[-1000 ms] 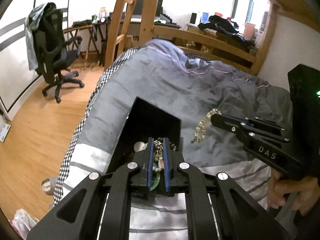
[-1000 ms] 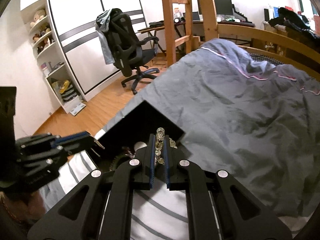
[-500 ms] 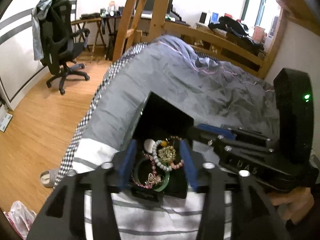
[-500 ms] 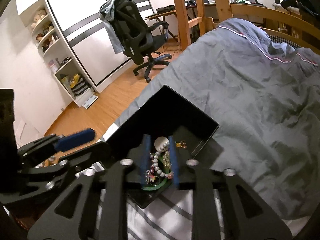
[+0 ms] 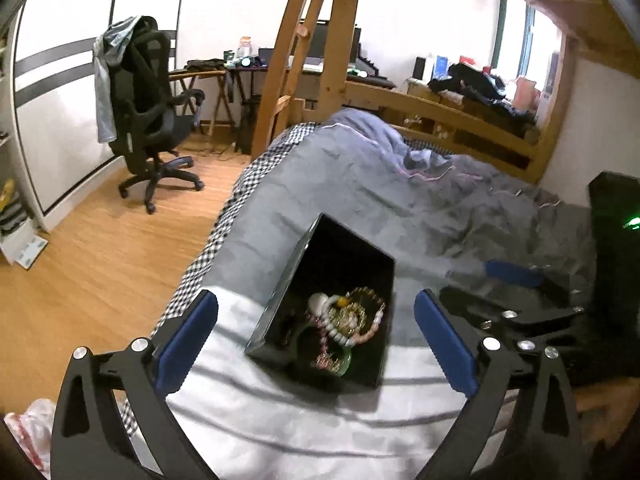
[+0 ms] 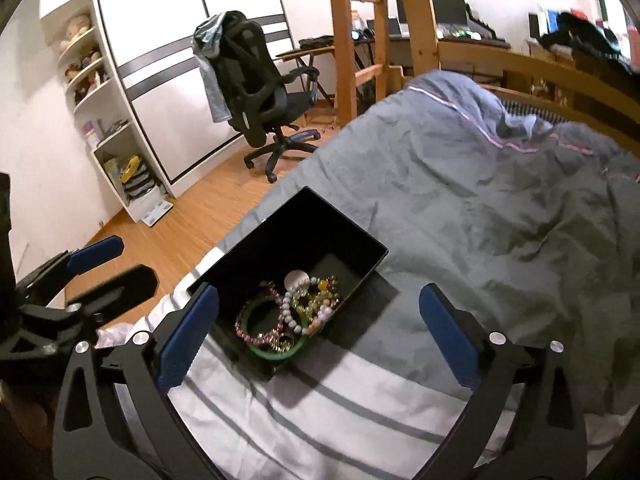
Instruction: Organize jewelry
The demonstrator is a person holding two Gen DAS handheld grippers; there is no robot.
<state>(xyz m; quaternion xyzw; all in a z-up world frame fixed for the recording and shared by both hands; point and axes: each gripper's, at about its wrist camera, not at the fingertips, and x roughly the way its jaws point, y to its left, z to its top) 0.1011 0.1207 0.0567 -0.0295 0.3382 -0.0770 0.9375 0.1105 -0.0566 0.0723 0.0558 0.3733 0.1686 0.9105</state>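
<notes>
Above the striped bedding (image 6: pixel 280 412), your left gripper (image 5: pixel 316 340) and right gripper (image 6: pixel 318 330) hang spread wide and empty over the black box (image 6: pixel 352 236) holding the heaped jewelry (image 6: pixel 296 312); retreat straight upward, snagging nothing.

The left wrist view looks forward and down from above the near end of the bed (image 5: pixel 360 184). It stands close over the black box (image 5: pixel 340 272), which fills the lower middle between the two fingers of the left gripper (image 5: pixel 316 340). The right gripper (image 5: pixel 520 292) enters at the right edge.

The right wrist view looks from a place more to the right, also near and also downward, between the fingers of the right gripper (image 6: pixel 320 328). Here the box (image 6: pixel 296 232) sits left of centre and the left gripper (image 6: pixel 104 268) shows at the left edge.

Both views share the box, the grey blanket (image 6: pixel 480 200), the office chair (image 5: pixel 148 100) (image 6: pixel 256 84) and the wooden ladder (image 5: pixel 304 40) (image 6: pixel 360 20).
</notes>
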